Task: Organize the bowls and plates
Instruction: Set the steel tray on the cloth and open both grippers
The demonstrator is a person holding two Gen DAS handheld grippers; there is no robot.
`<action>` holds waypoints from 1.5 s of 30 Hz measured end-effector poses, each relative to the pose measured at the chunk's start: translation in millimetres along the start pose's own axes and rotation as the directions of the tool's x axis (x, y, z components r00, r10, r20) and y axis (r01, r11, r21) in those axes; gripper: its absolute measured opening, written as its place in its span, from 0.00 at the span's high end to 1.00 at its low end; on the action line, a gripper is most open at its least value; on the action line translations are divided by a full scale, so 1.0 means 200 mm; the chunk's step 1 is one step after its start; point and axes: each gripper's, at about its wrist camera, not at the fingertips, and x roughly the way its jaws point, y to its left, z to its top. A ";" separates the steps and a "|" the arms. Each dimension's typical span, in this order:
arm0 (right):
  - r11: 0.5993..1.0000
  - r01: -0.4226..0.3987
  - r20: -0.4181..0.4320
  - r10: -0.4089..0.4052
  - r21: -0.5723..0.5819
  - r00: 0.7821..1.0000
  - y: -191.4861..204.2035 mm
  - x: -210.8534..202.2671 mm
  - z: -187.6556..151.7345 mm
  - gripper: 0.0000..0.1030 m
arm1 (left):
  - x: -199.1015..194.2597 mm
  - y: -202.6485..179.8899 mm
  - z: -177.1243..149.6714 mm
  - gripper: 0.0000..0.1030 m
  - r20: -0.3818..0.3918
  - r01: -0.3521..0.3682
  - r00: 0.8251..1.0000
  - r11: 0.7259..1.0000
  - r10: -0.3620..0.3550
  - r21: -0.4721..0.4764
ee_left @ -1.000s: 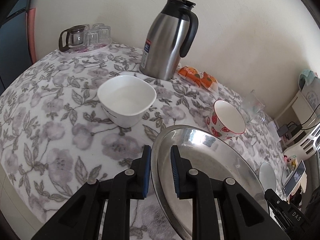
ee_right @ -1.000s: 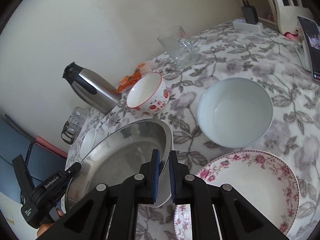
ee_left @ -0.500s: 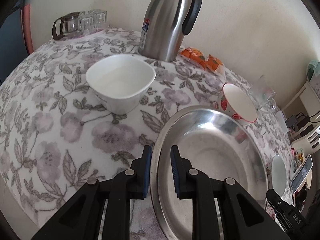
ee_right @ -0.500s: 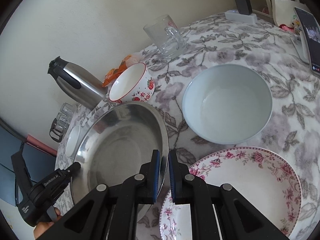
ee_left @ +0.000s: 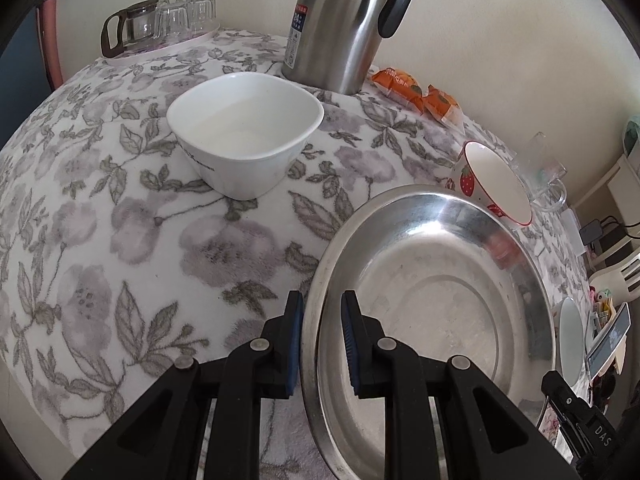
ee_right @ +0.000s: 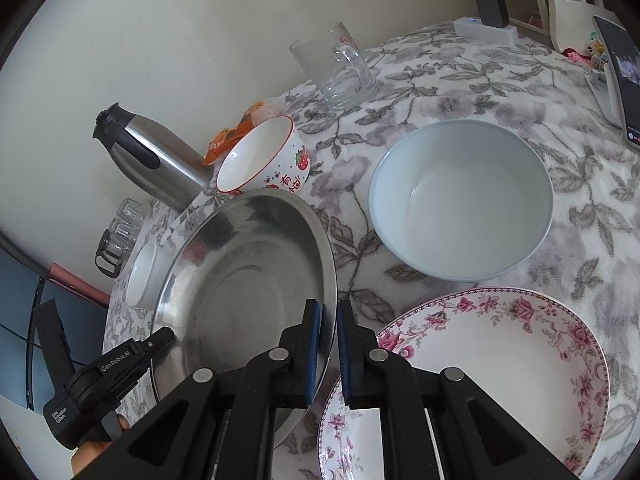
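Note:
A large steel plate (ee_left: 432,300) (ee_right: 248,288) lies low over the flowered cloth, held from both sides. My left gripper (ee_left: 320,320) is shut on its left rim, and my right gripper (ee_right: 328,328) is shut on its right rim. A white square bowl (ee_left: 246,132) (ee_right: 144,276) stands beyond the plate's left side. At the plate's far edge is a strawberry-print bowl (ee_left: 496,180) (ee_right: 264,156). Right of the steel plate are a pale blue bowl (ee_right: 460,200) and a pink-flowered plate (ee_right: 480,380), whose left edge comes close to the steel rim.
A steel thermos jug (ee_left: 344,20) stands at the wall with orange snack packets (ee_left: 416,92) beside it. A tray of glasses (ee_left: 160,28) fills the far left corner. A glass mug (ee_right: 332,64), a power strip (ee_right: 484,28) and a phone (ee_right: 624,80) sit at the far right.
Both grippers have sunk toward the table with the steel plate still in them. The plate now sits lower and flatter, closer to the flowered plate.

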 end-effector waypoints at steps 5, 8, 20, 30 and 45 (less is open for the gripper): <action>1.000 0.000 -0.010 0.000 0.013 1.000 0.00 0.00 0.00 0.88 | 0.00 0.03 0.00 0.81 -0.011 0.012 1.000 1.000 -0.012 -0.026; 1.000 0.010 -0.015 -0.010 0.015 1.000 0.00 -0.01 0.00 0.88 | -0.03 0.03 0.02 0.81 -0.010 0.028 1.000 0.999 -0.029 -0.033; 0.999 0.036 -0.007 -0.036 0.005 0.999 -0.01 -0.04 0.01 0.81 | -0.10 0.00 0.01 0.74 -0.019 -0.008 1.000 1.000 0.008 -0.008; 1.000 0.012 0.006 -0.012 -0.018 1.000 0.02 -0.05 0.00 0.81 | -0.10 -0.02 0.00 0.74 -0.035 0.021 0.999 1.000 -0.021 0.006; 1.000 0.023 0.006 -0.023 0.001 1.000 0.00 -0.06 0.01 0.81 | -0.11 0.03 0.02 0.74 -0.024 0.021 0.999 0.999 -0.022 -0.038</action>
